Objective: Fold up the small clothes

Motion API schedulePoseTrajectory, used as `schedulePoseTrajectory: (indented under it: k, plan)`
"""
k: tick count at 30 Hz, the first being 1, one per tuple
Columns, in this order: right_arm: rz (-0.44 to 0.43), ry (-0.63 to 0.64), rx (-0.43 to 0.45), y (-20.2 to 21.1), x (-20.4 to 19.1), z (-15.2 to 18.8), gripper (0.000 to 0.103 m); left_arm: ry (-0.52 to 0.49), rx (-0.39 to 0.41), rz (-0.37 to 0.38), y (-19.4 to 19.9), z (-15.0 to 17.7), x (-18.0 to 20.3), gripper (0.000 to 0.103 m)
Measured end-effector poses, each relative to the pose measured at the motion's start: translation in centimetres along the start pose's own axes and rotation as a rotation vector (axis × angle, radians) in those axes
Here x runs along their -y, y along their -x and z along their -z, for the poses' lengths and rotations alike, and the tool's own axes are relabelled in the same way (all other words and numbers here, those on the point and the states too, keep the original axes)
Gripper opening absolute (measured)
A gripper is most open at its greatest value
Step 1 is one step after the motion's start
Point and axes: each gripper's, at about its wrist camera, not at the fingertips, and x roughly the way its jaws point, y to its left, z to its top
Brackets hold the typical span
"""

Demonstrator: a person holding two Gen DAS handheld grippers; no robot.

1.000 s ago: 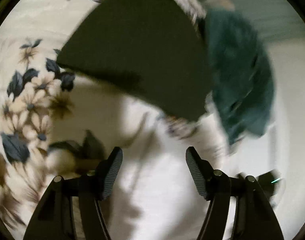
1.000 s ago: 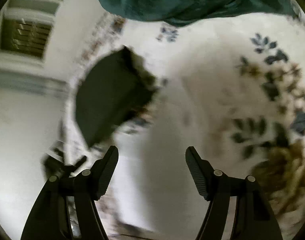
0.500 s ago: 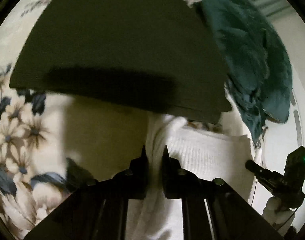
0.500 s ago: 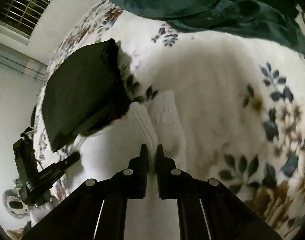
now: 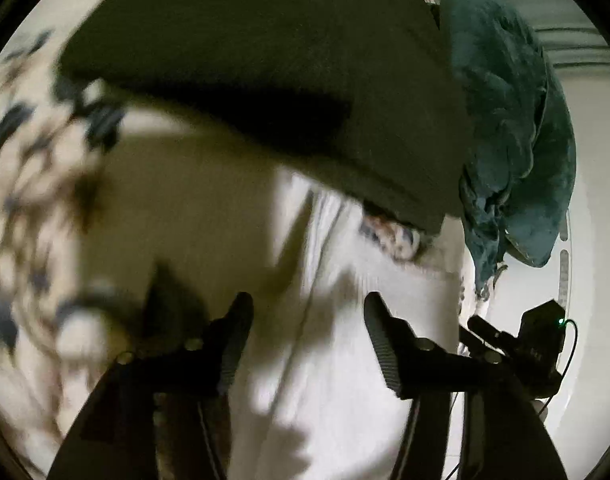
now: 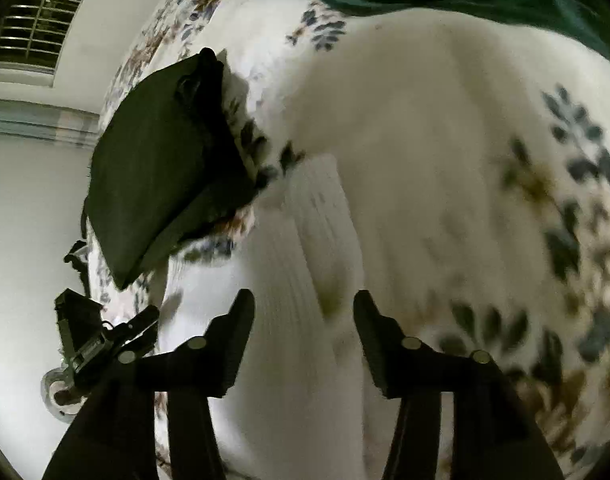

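On the floral bed (image 6: 505, 140), beside the dark folded piece (image 5: 265, 60), both tools, left (image 5: 308, 332) and right (image 6: 304, 332), are opening after pinching the white ribbed garment (image 6: 305, 280), letting it lie, fold apparently placed

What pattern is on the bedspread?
Cream with dark blue and brown flowers and leaves; the bedspread shows best in the right wrist view.

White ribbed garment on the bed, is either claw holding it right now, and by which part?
Neither. The left claw and right claw are both opening, pads clear of the white ribbed garment, which lies below their open jaws.
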Motion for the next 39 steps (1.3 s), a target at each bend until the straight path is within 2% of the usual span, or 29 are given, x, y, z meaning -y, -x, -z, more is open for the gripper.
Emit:
schedulePoseTrajectory:
  k: [2, 4, 5, 6, 7, 8, 11, 13, 14, 16, 18, 20, 21, 22, 23, 24, 25, 26, 29, 30, 33, 36, 37, 38, 39]
  plan:
    - [-0.035, -0.030, -0.059, -0.1, 1.0, 1.6, 0.055, -0.020, -0.013, -0.016, 0.0, 1.5, -0.1, 0.055]
    - [-0.066, -0.067, -0.119, -1.1, 1.8, 3.4, 0.055, -0.067, -0.015, -0.061, -0.6, 3.1, 0.2, 0.048]
    - [-0.089, -0.081, -0.147, -2.0, 2.2, 4.3, 0.055, -0.085, -0.013, -0.078, -1.0, 3.5, 0.3, 0.029]
    - [-0.103, -0.087, -0.155, -2.6, 2.3, 4.9, 0.054, -0.092, -0.006, -0.084, -1.1, 3.8, 0.2, 0.020]
    - [-0.113, -0.085, -0.141, -2.9, 2.2, 5.5, 0.038, -0.087, 0.012, -0.084, -0.8, 4.0, 0.2, 0.019]
    - [-0.112, -0.065, -0.109, -3.0, 1.8, 5.9, 0.029, -0.085, 0.024, -0.088, 0.1, 4.1, -0.4, 0.015]
    - [-0.038, 0.049, -0.055, -2.6, -0.6, 6.3, 0.020, -0.073, 0.081, -0.115, 1.3, 4.3, 0.0, 0.014]
    - [-0.001, 0.072, -0.037, -2.4, -1.2, 5.9, 0.014, -0.081, 0.091, -0.141, 1.2, 4.5, 0.0, 0.013]
    - [0.034, 0.077, -0.017, -2.1, -1.2, 5.5, 0.010, -0.082, 0.086, -0.164, 0.6, 4.5, -0.3, 0.013]
    - [0.091, 0.047, 0.005, -2.2, -0.1, 4.4, 0.007, -0.046, 0.066, -0.157, -0.3, 4.4, -1.8, 0.014]
    - [0.082, 0.000, -0.042, -3.1, 1.0, 3.7, 0.007, -0.024, 0.054, -0.121, -0.2, 4.2, -1.8, 0.014]
    - [0.053, 0.010, -0.076, -3.0, 0.7, 3.4, 0.009, -0.021, 0.055, -0.052, 1.1, 4.2, -1.1, 0.019]
    - [0.011, 0.011, -0.083, -2.4, 0.7, 3.2, 0.009, -0.017, 0.055, -0.021, 1.9, 4.1, -1.0, 0.030]
    - [-0.013, 0.010, -0.086, -2.1, 0.6, 3.1, 0.019, -0.013, 0.055, -0.001, 2.4, 4.2, -1.1, 0.039]
    - [-0.029, 0.007, -0.089, -1.7, 0.9, 3.0, 0.035, -0.006, 0.064, 0.052, 3.1, 4.4, -1.7, 0.061]
    - [-0.065, -0.004, -0.078, -1.1, 1.6, 2.9, 0.044, 0.003, 0.075, 0.081, 3.4, 4.6, -2.3, 0.073]
    - [-0.086, -0.016, -0.073, -0.9, 2.2, 2.9, 0.063, 0.019, 0.082, 0.098, 3.5, 4.9, -2.9, 0.074]
    - [-0.107, -0.031, -0.077, -1.0, 2.9, 3.1, 0.075, 0.041, 0.075, 0.120, 3.4, 5.1, -3.7, 0.074]
    - [-0.232, -0.050, -0.199, -4.6, 3.7, 4.4, 0.087, 0.098, -0.024, 0.195, 0.1, 6.0, -5.6, 0.074]
    - [-0.260, -0.049, -0.254, -6.5, 3.6, 5.2, 0.088, 0.105, -0.049, 0.223, -0.9, 6.3, -5.7, 0.074]
    - [-0.283, -0.003, -0.315, -9.8, 3.1, 6.2, 0.094, 0.043, -0.084, 0.226, -2.4, 6.9, -5.0, 0.075]
    - [-0.304, -0.005, -0.314, -11.1, 2.3, 5.9, 0.095, 0.000, -0.079, 0.229, -2.3, 7.0, -4.1, 0.075]
    - [-0.323, -0.019, -0.298, -11.2, 2.2, 5.7, 0.090, -0.015, -0.072, 0.218, -2.3, 7.1, -3.6, 0.074]
    - [-0.314, -0.034, -0.281, -11.3, 2.1, 5.6, 0.074, -0.024, -0.067, 0.216, -2.2, 7.2, -3.3, 0.056]
    - [-0.303, -0.036, -0.278, -11.4, 2.0, 5.6, 0.065, -0.031, -0.063, 0.214, -2.0, 7.3, -2.9, 0.041]
